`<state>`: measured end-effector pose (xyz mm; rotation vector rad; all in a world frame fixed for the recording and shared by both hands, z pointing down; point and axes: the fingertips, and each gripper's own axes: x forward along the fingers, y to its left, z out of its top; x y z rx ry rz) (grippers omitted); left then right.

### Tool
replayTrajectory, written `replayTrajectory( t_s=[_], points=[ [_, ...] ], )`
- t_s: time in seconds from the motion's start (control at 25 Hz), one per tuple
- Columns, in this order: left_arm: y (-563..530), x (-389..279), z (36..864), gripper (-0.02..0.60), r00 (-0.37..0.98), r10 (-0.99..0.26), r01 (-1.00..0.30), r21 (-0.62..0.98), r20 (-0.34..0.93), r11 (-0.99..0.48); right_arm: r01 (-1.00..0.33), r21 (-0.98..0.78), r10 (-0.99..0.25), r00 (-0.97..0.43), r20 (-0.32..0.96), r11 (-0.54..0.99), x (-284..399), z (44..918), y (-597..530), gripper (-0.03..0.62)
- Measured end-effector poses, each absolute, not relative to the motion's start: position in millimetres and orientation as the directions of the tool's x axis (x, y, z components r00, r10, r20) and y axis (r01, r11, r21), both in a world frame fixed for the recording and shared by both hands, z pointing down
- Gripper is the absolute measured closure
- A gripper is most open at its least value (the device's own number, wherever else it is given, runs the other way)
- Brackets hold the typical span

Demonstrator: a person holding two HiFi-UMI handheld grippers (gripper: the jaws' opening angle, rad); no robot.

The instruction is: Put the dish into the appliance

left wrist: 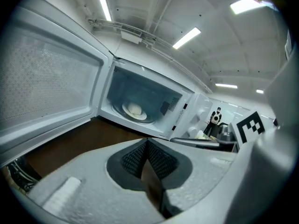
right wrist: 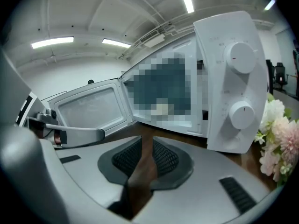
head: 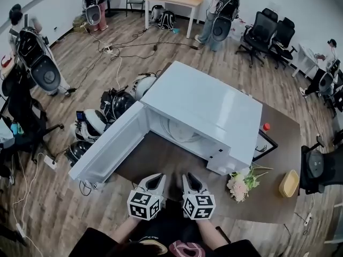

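The white microwave (head: 203,108) stands on the brown table (head: 161,165) with its door (head: 110,146) swung wide open to the left. In the left gripper view a pale round dish (left wrist: 135,109) lies on the turntable inside the cavity. Both grippers hover side by side over the table's front edge, short of the opening. My left gripper (head: 156,180) (left wrist: 147,143) is shut, pads meeting, empty. My right gripper (head: 188,180) (right wrist: 147,146) shows a narrow gap with only table between its pads. A mosaic patch hides the cavity in the right gripper view.
A bunch of pink and white flowers (head: 239,183) lies right of the microwave, near its control knobs (right wrist: 241,57). A wooden bowl (head: 289,183), a red object (head: 266,126) and a black frame (head: 266,143) sit further right. Gear lies on the floor at left (head: 115,103). People and chairs stand around.
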<state>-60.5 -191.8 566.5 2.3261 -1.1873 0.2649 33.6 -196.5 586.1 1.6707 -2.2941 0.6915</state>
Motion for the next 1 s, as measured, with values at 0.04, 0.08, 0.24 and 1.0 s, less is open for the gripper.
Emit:
replayTrajectory(
  t_s=[0.04, 0.08, 0.24, 1.0],
  points=[
    [-191, -59, 566, 0.574, 0.602, -0.698, -0.797, 0.350, 0.388, -0.493, -0.945, -0.225, -0.842, -0.317, 0.436, 0.239, 34, 584, -196, 0.534],
    [-191, -58, 565, 0.574, 0.604, -0.697, -0.795, 0.348, 0.386, -0.497, -0.950, -0.209, -0.849, -0.303, 0.432, 0.233, 36, 582, -195, 0.564],
    [-192, -59, 557, 0.574, 0.612, -0.706, -0.788, 0.353, 0.358, -0.504, -0.937, -0.254, -0.857, -0.326, 0.399, 0.238, 33, 573, -196, 0.585],
    [-191, -62, 551, 0.574, 0.621, -0.713, -0.779, 0.360, 0.325, -0.514, -0.950, -0.204, -0.858, -0.303, 0.416, 0.237, 32, 574, -193, 0.588]
  ],
)
